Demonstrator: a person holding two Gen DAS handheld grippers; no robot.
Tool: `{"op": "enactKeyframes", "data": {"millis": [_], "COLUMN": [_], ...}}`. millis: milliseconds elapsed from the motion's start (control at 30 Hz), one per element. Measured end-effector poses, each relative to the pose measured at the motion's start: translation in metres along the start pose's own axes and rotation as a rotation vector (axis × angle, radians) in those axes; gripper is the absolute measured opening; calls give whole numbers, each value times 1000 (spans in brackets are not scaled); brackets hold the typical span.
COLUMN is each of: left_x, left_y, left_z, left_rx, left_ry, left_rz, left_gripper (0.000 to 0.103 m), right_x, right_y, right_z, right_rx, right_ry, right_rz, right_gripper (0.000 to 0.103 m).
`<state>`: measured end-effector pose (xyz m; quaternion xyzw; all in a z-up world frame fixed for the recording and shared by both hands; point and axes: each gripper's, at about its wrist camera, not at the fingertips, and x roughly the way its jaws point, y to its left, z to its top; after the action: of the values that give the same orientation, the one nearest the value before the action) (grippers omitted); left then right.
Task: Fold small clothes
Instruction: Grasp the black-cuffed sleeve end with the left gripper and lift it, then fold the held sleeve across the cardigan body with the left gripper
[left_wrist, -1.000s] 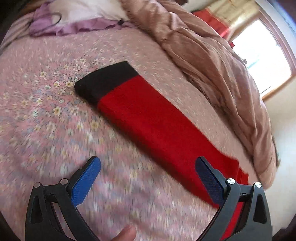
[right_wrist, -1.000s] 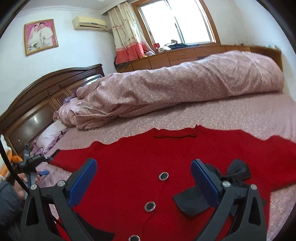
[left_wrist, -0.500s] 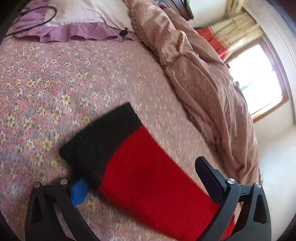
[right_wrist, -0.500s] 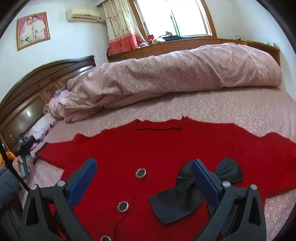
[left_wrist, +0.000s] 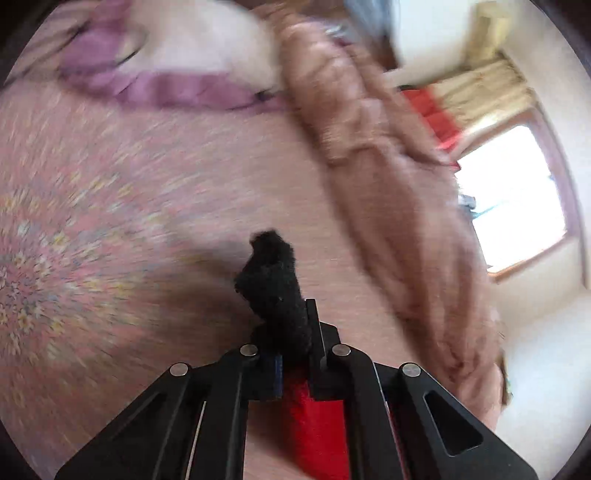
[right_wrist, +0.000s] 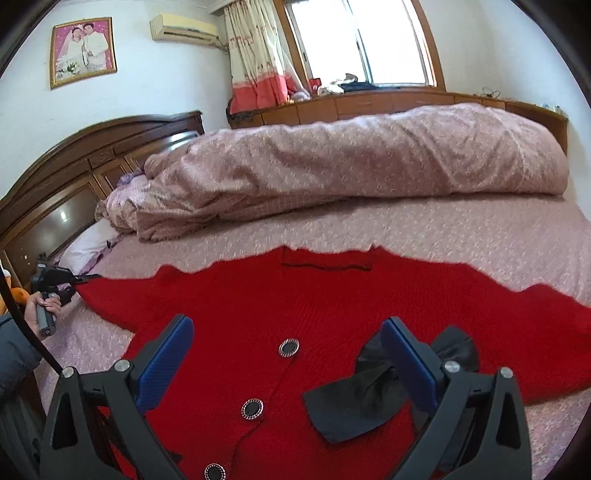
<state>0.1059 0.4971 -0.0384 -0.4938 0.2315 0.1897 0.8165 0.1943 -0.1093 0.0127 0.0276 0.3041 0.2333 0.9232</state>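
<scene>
Left gripper (left_wrist: 291, 332) clamped tight on the black cuff (left_wrist: 275, 284) of the red cardigan (right_wrist: 295, 317), the sleeve (left_wrist: 317, 424) trailing back red between the fingers — pinched at the very end, presumably so the whole sleeve can be swung across the body in one fold. Blurred in its own view, so likely mid-swing. Seen small at the far left of the right wrist view, held at the sleeve tip just above the bedsheet (right_wrist: 461, 229). Right gripper (right_wrist: 291, 362) wide open, holding nothing, poised low over the front of the cardigan with the buttons (right_wrist: 289, 348) between its blue pads (right_wrist: 168, 354) and the black bow (right_wrist: 369, 398) under the right-hand one — probably ready to pin the body flat or take the other sleeve. Cardigan spread front-up on the bedsheet, neckline toward the rolled quilt (right_wrist: 351, 166), both sleeves stretched out sideways. Further off, pillow (right_wrist: 88, 243) and dark headboard (right_wrist: 74, 177) at left, window (right_wrist: 358, 40) behind. Folding barely begun, by the look of it.
</scene>
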Motion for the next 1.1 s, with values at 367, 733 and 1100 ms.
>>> {"op": "enactKeyframes", "data": {"millis": [367,733,1100], "left_x": [-39,11,47], "left_y": [-242,-365,-384], "left_z": [-115,-329,-478], "left_rx": [437,630,790], "left_ry": [-35,167,296], "left_rz": [-318,-452,-390], "left_gripper": [2,2,2], "right_x": [-57,-127,-177], "right_y": [-45,-148,-214], "right_z": [16,-1,-41], "right_rx": [87,239,308], "right_ry": [-125,-167,-133], "right_rz": [-40,-178,-284], "right_gripper": [103,103,103]}}
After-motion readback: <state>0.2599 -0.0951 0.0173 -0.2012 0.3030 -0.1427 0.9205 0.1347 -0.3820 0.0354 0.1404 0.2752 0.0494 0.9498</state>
